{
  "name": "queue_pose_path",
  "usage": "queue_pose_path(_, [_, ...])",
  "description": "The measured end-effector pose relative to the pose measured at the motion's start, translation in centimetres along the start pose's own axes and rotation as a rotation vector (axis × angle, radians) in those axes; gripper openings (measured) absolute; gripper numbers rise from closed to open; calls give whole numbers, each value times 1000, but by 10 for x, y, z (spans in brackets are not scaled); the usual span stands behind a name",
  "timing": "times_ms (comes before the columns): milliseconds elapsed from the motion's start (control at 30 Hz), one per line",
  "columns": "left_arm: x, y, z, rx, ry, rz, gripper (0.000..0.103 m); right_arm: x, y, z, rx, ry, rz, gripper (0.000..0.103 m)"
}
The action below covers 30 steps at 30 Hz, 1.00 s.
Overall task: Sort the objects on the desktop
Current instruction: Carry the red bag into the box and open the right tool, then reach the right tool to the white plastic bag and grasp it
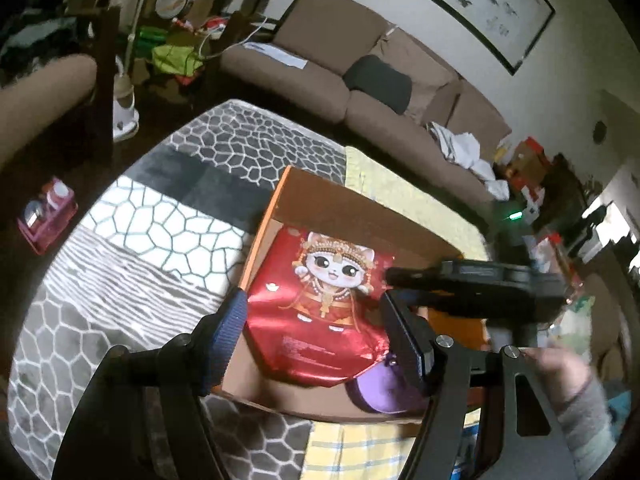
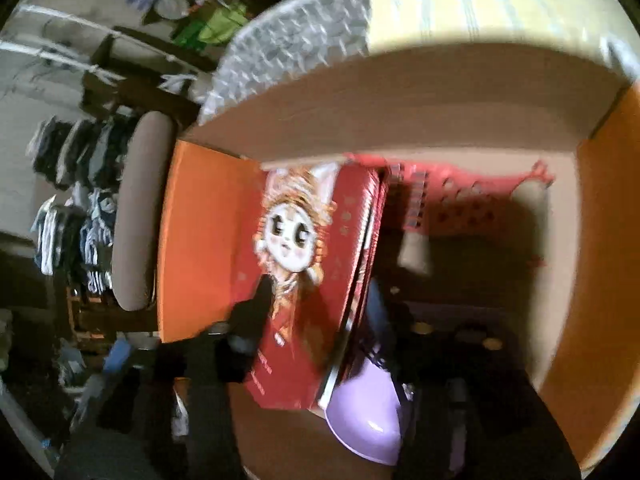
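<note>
Left wrist view: the left gripper (image 1: 316, 340) hangs with jaws spread over a cardboard box (image 1: 320, 196); the red cat-print pouch (image 1: 320, 312) lies inside, between but clear of the fingers.

Right wrist view: blurred. The right gripper (image 2: 312, 320) straddles the pouch (image 2: 296, 280), jaws apart, beside a purple object (image 2: 368, 420).
</note>
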State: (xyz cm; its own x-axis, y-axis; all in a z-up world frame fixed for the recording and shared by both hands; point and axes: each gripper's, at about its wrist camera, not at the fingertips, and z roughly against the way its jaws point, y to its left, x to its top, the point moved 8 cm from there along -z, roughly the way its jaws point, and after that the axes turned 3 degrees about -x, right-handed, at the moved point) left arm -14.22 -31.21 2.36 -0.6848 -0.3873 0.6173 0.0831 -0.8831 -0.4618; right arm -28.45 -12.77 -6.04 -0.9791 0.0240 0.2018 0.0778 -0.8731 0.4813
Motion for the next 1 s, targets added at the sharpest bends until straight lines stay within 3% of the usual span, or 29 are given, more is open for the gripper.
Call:
queue_pose_path(133, [-7,-24,-10,25,19,-112,94,-8,8,47,-24,-49,96,63])
queue_pose_path(200, [-13,-39,-16,18,29,-150,96,-14,4,76,-32,-78,118,67])
queue_pose_path(267, [-19,-55,-23,3,45,-171,103,-24,-3,102,-30,-100,135,84])
queue_pose_path(300, [-22,-63,-28,-1,56,-176,103,-29,-7,118,-28,-106,133,99])
queue_pose_path(333, [-25,-72,-32,-6,76,-172,103,-35,-18,130,-30,-113,130,103])
queue_pose_path(467, [-33,-121,-40,-77,160,-211,103,-43,-66,179,-99,-155,107,103])
queue_pose_path(600, [-32,-183,-43,-89,174,-328,103,-52,-138,239,-144,-243,27,103])
queue_pose_path(800, [-42,-263,-82,-101,247,-420,103,-65,-232,265,-229,-297,-65,103])
queue_pose_path(867, [-48,-280,-99,-89,268,-440,103,-66,-253,259,-246,-301,-73,97])
queue_pose_path(933, [-53,-295,-118,-88,287,-447,103,-65,-272,246,-230,-300,-79,74])
queue_pose_path(1000, [-58,-306,-143,-77,316,-442,103,-63,-288,224,-196,-279,-118,57])
